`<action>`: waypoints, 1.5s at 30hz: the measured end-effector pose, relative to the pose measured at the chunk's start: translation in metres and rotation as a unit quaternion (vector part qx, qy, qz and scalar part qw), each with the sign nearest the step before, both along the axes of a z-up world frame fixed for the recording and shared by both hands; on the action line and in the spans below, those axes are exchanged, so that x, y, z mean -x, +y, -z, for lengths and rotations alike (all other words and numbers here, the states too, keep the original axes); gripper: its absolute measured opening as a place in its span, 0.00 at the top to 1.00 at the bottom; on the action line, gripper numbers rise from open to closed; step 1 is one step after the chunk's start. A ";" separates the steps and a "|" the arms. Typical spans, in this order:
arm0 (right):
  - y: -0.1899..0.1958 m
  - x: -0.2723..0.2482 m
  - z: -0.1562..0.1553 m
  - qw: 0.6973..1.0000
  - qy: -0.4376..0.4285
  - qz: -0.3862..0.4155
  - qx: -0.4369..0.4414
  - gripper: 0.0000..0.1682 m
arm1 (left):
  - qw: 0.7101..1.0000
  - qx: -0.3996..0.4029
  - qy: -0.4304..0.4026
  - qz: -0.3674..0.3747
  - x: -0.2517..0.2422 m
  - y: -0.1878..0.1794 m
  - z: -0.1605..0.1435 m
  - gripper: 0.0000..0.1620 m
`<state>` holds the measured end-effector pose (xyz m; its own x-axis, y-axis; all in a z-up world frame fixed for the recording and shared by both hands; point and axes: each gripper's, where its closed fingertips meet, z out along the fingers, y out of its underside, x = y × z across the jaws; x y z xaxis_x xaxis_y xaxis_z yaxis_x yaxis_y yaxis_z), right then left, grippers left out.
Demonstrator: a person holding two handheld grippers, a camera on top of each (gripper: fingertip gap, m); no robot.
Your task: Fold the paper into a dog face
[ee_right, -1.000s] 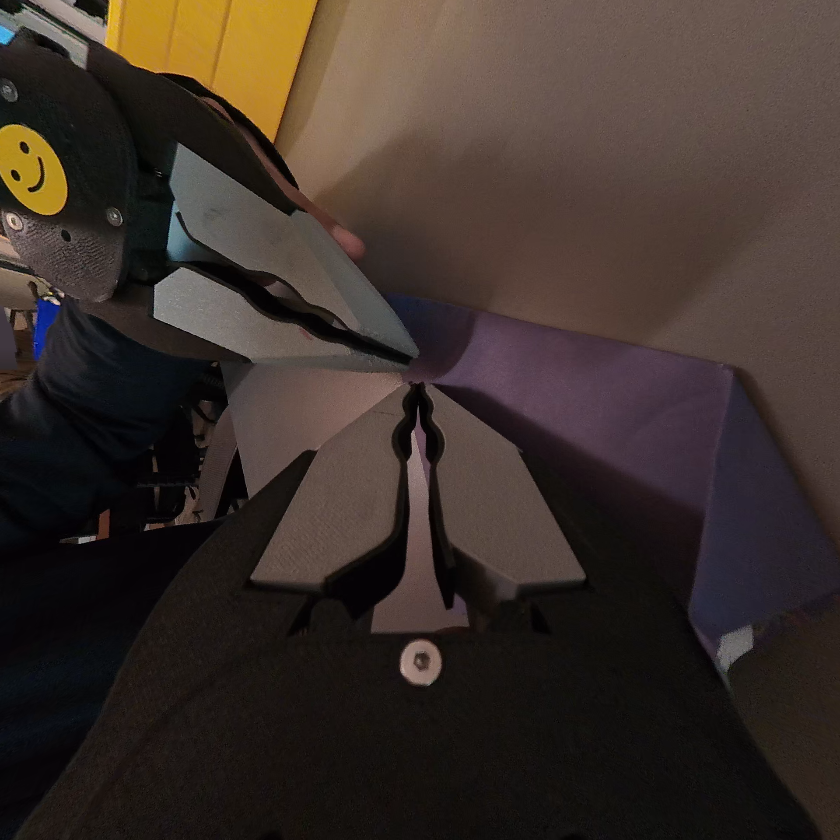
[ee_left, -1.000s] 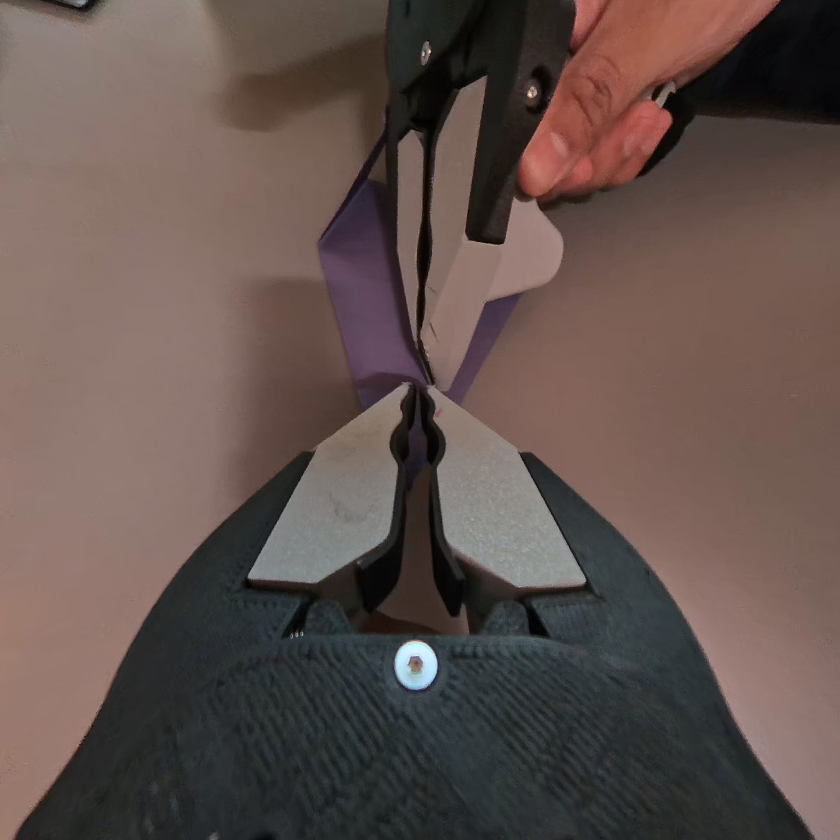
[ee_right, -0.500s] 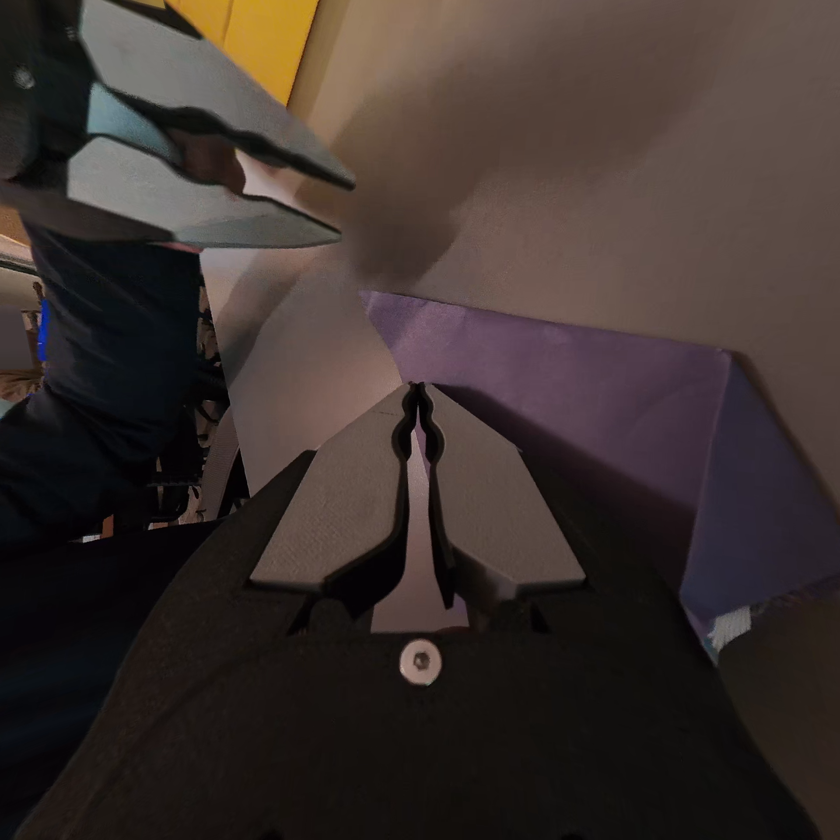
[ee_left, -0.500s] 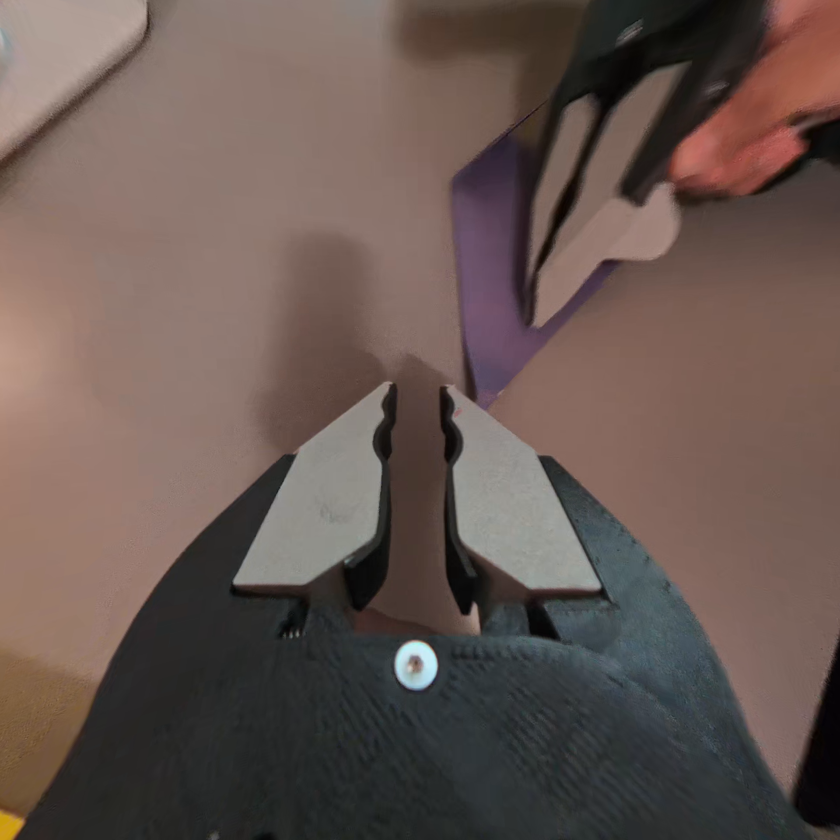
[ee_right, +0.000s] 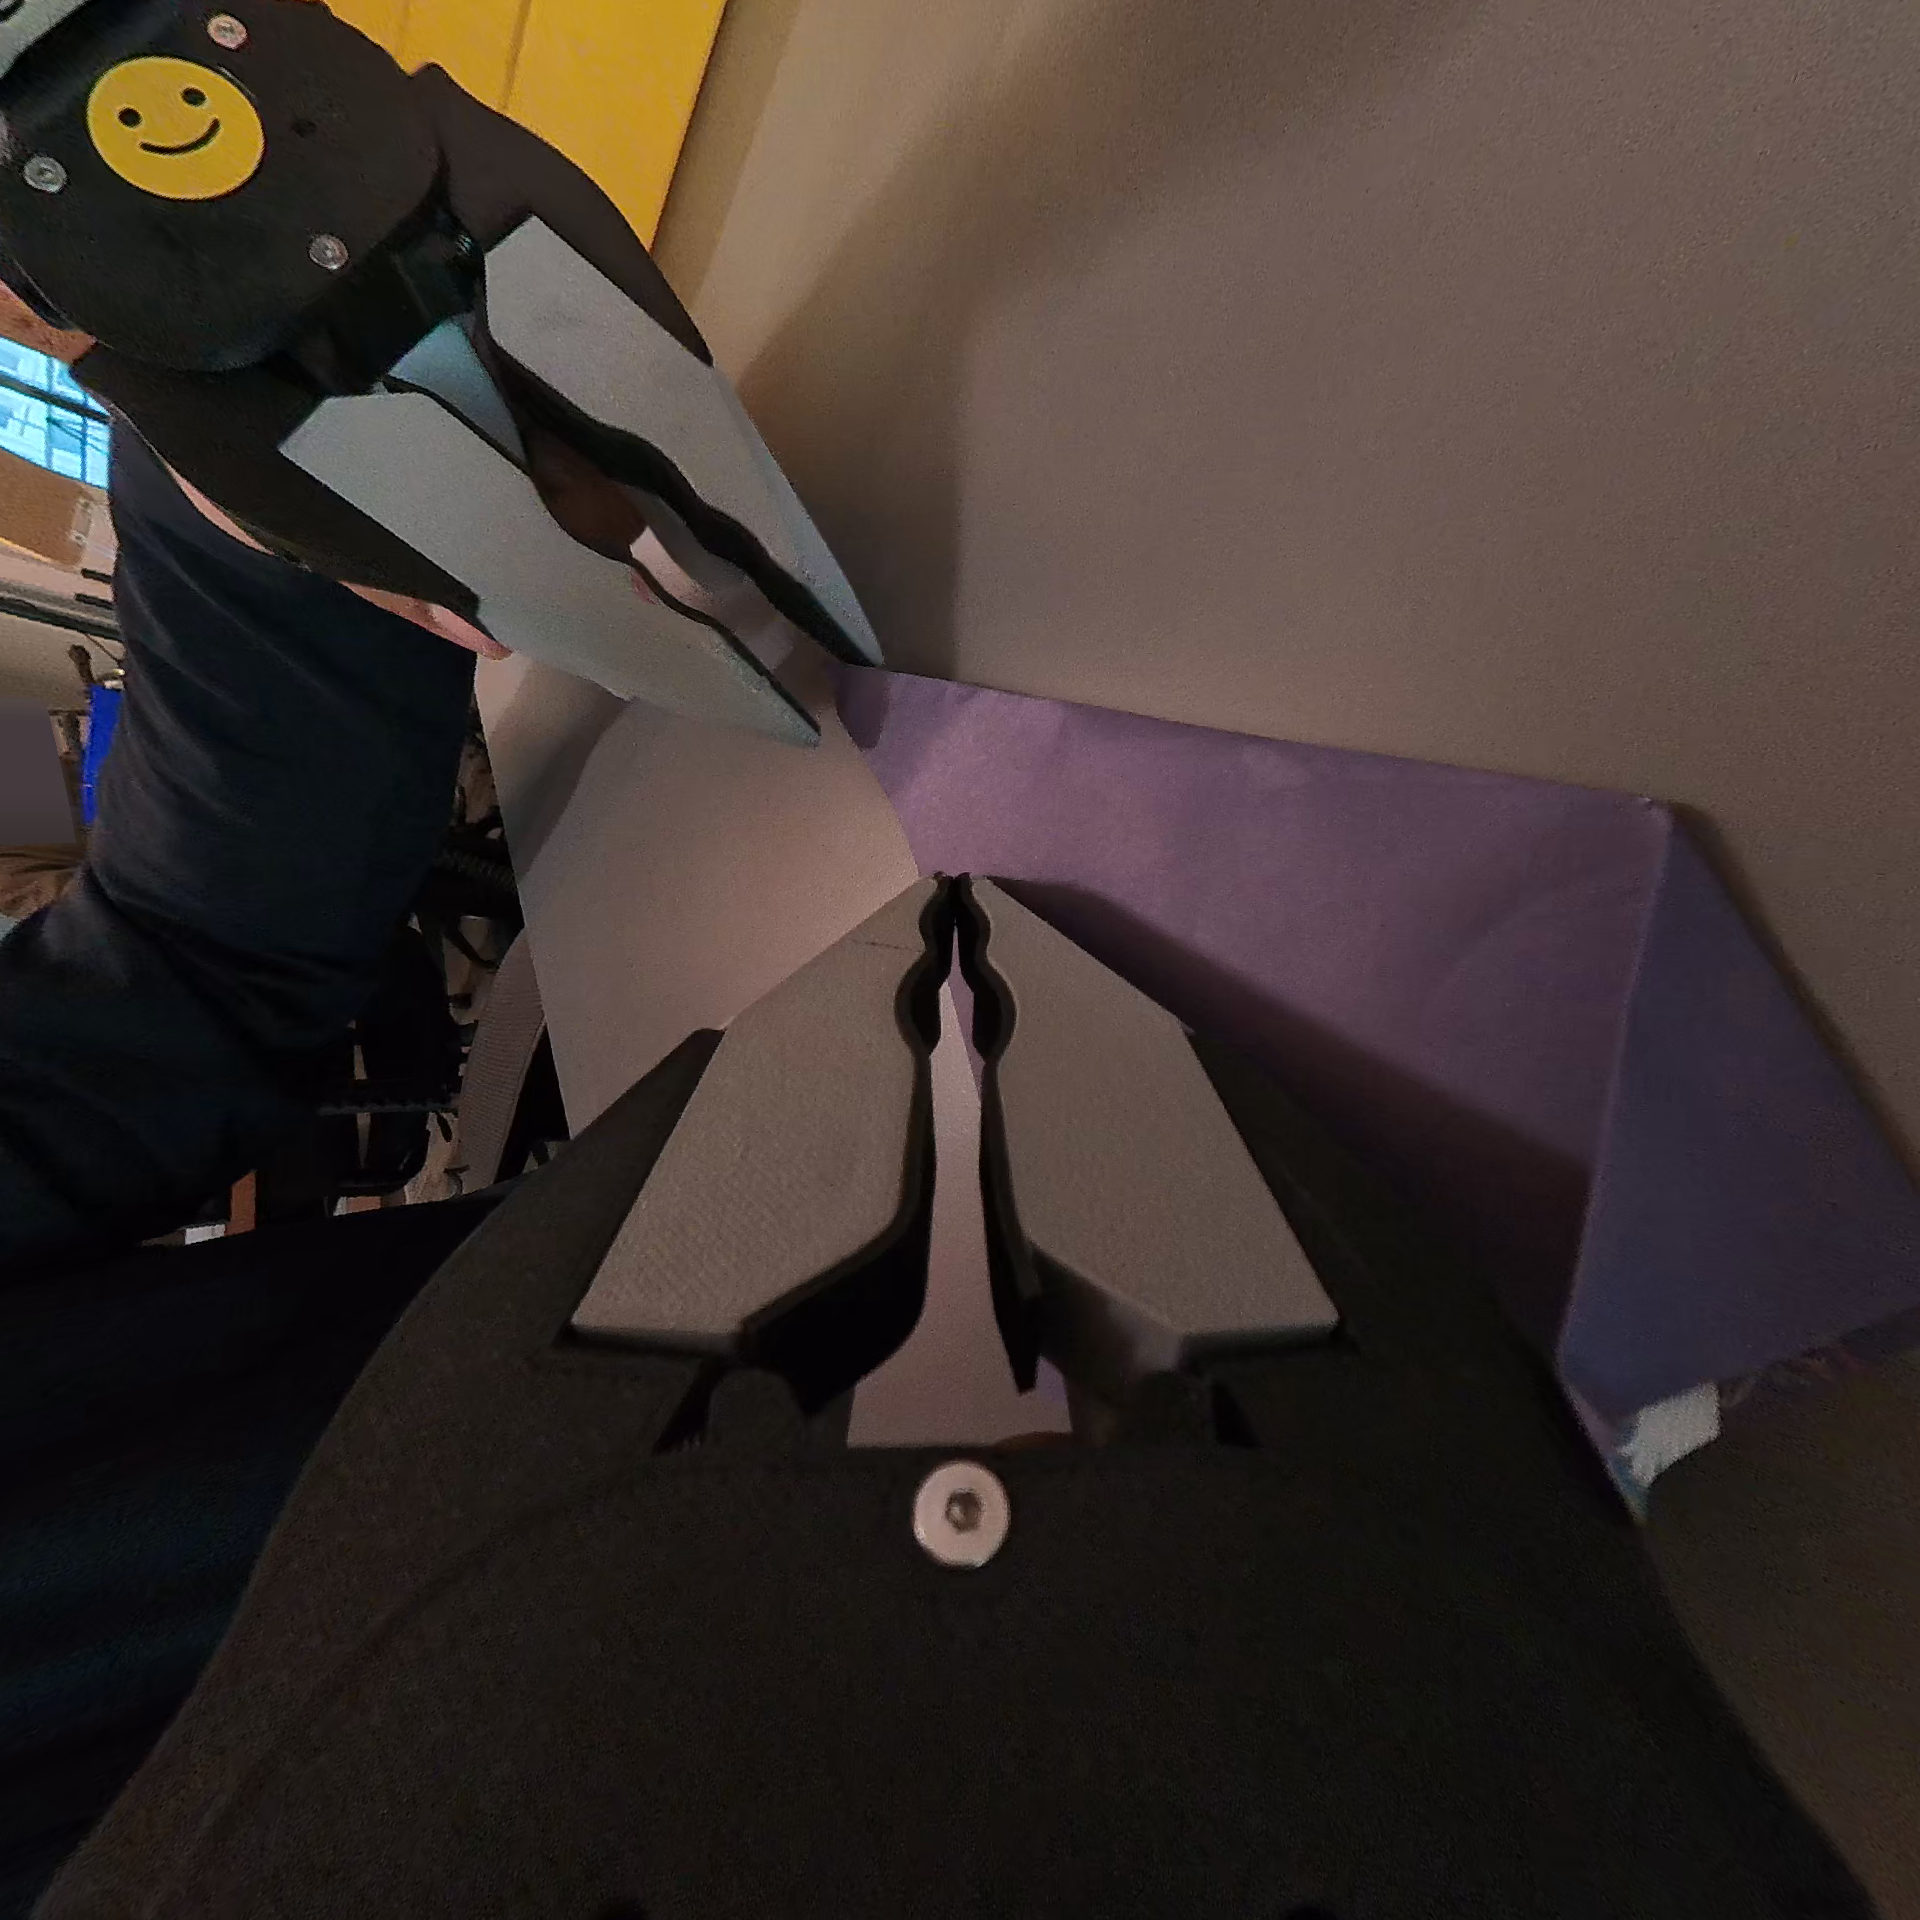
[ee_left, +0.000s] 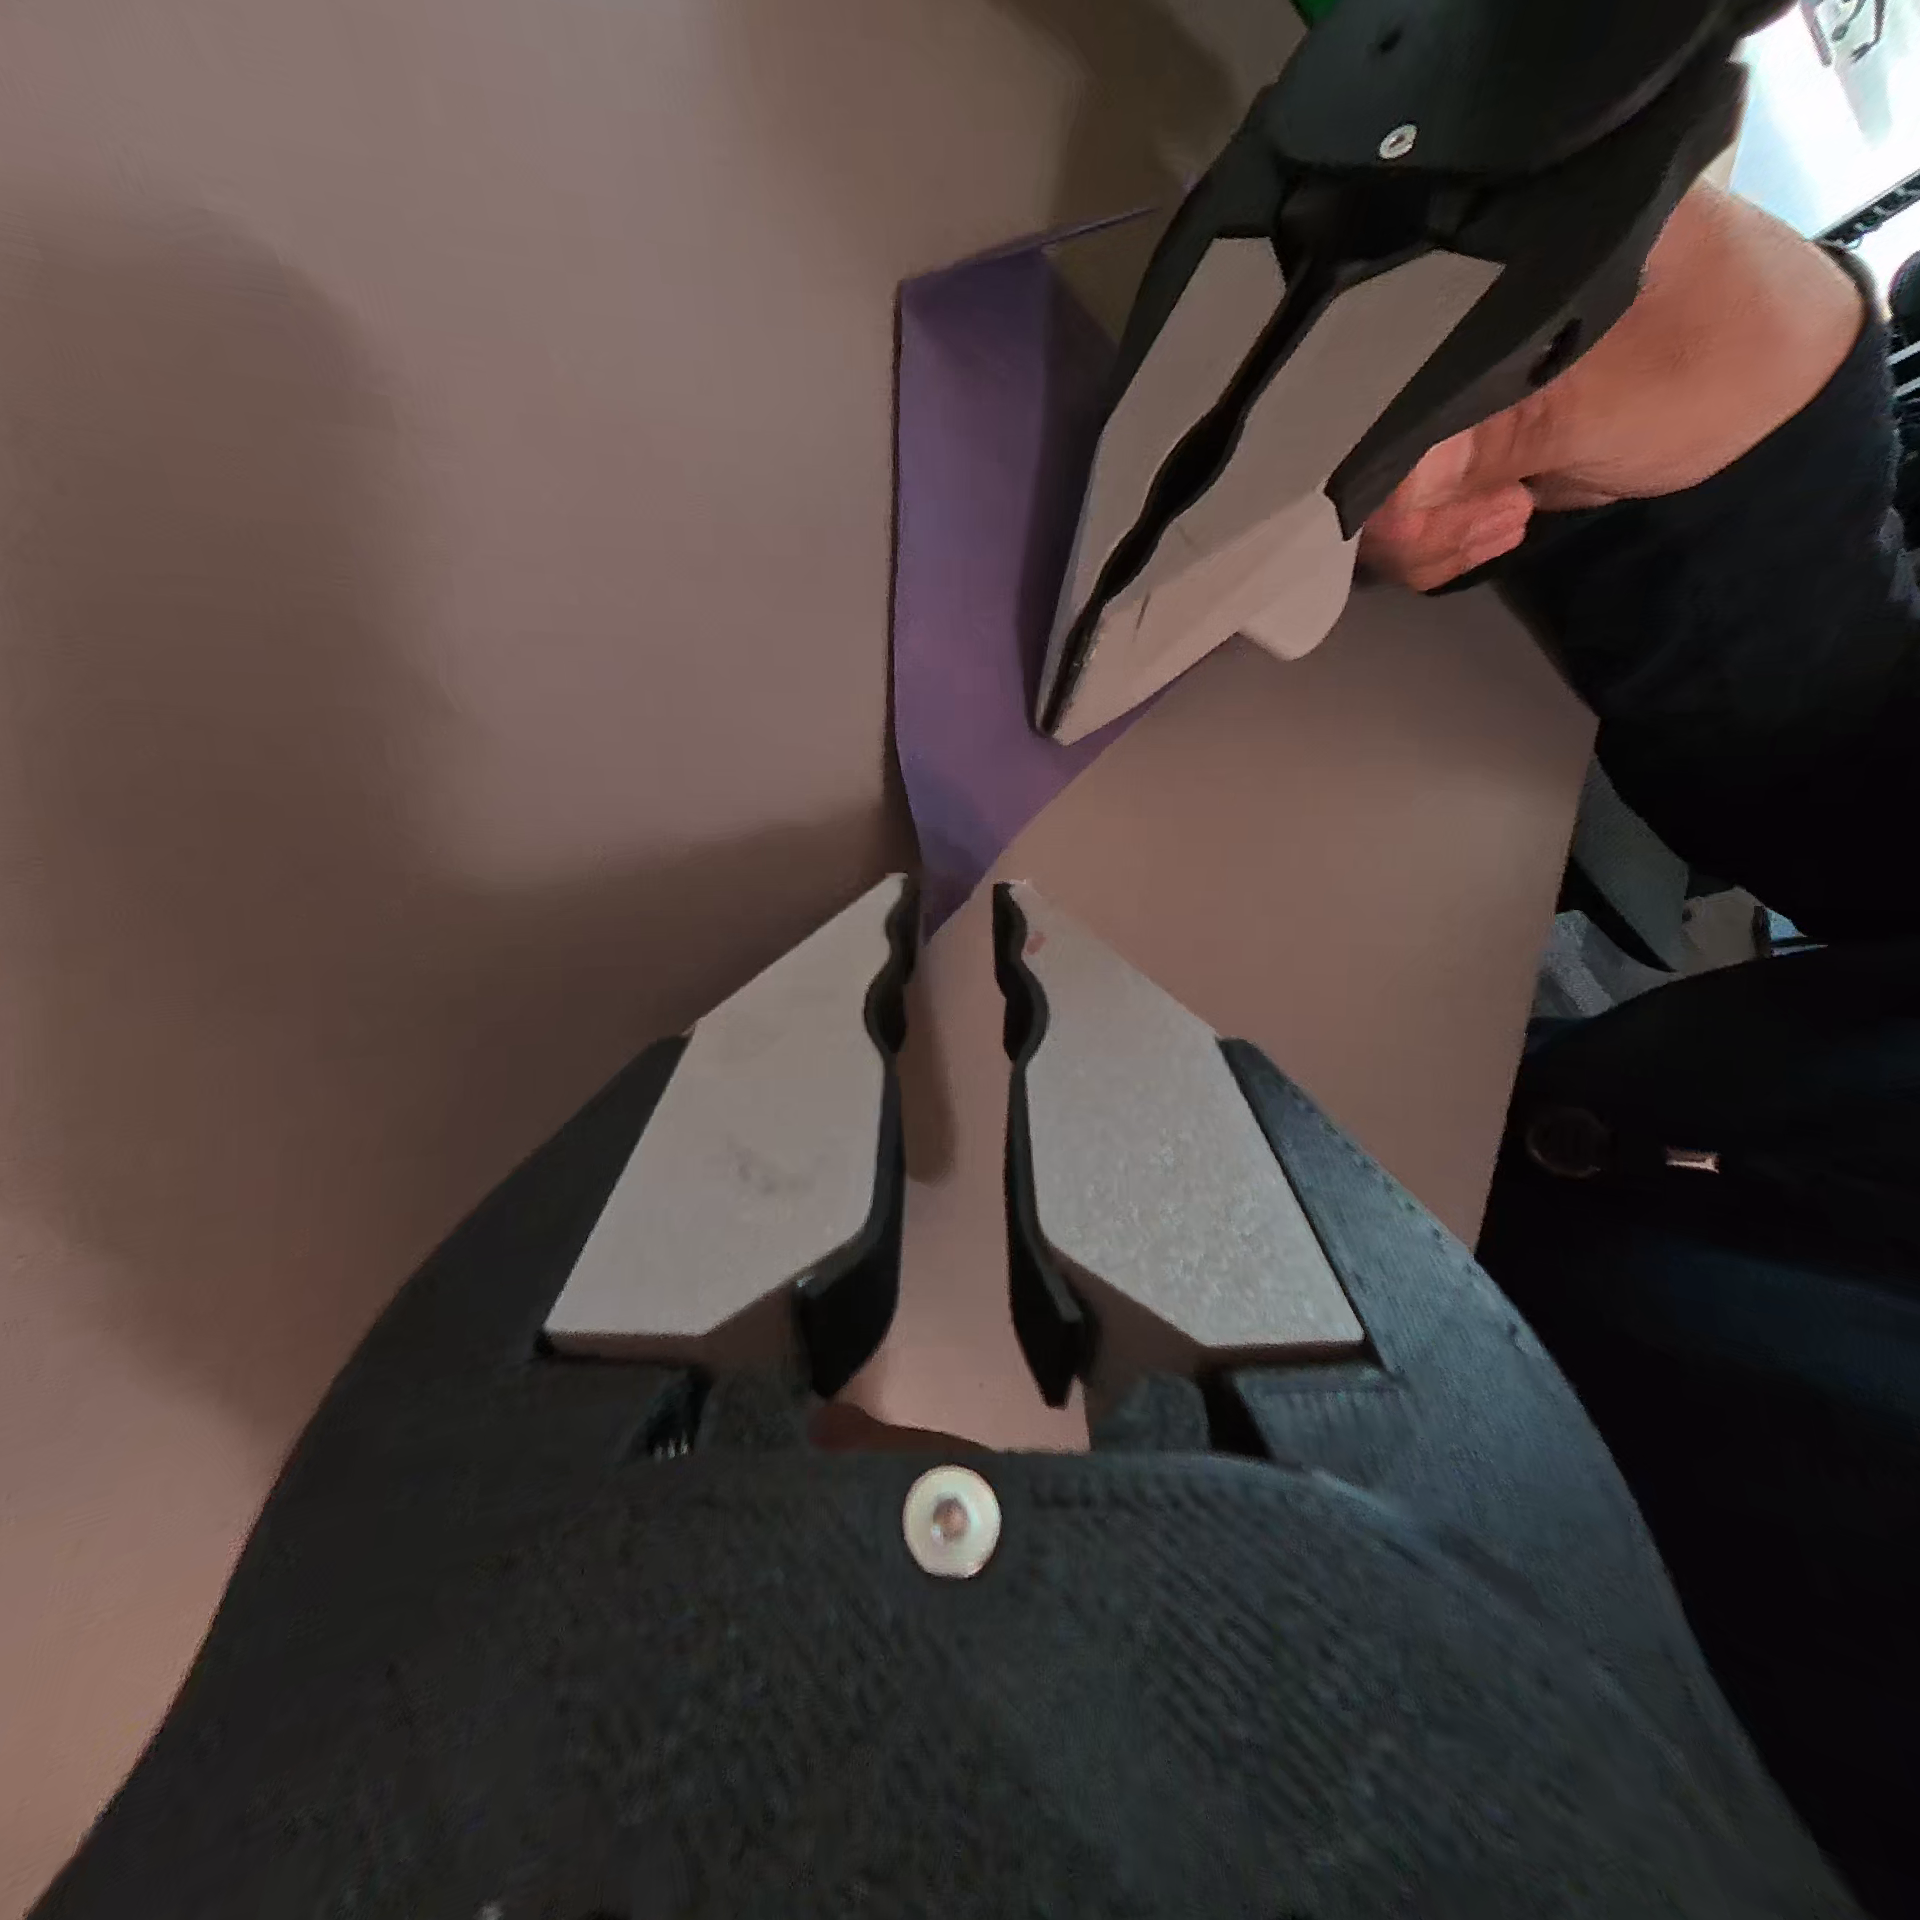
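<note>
Between our two grippers lies the purple paper (ee_right: pixel 1299 862), flat on the tan table (ee_left: pixel 416 520), with its pointed tip close to the table's near edge. Our right gripper (ee_right: pixel 954 894) has its tips pressed together, and a bit of the paper's edge seems to be pinched between them. Our left gripper (ee_left: pixel 954 902) has its tips apart with nothing in them, and it sits right at the pointed tip of the paper, just above it or touching it; we cannot tell which. From the right wrist view the left gripper shows up with a yellow smiley sticker (ee_right: pixel 175 127) on its black body. One side of the paper is already folded over, so we see a crease and a darker flap (ee_right: pixel 1745 1122) at the far end. We think the paper is very light and thin. It will bend and slide if we push it, and it can tear or wrinkle if we squeeze too hard or pull too fast. The best places to grab look like the corners and the loose edges, not the flat middle. Our right hand (ee_left: pixel 1475 488) wraps around its gripper's handle and tips it down at a slant toward the paper. Our left gripper points down at the paper tip from the other side, also at a slant.
</note>
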<state>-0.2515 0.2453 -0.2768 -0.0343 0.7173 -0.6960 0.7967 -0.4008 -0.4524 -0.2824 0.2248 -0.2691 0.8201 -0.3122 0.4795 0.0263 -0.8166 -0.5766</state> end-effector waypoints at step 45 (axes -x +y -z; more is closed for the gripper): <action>0.072 -0.017 -0.067 0.988 0.111 0.108 0.003 1.00 | 0.985 -0.012 0.122 0.120 -0.046 0.018 0.009 1.00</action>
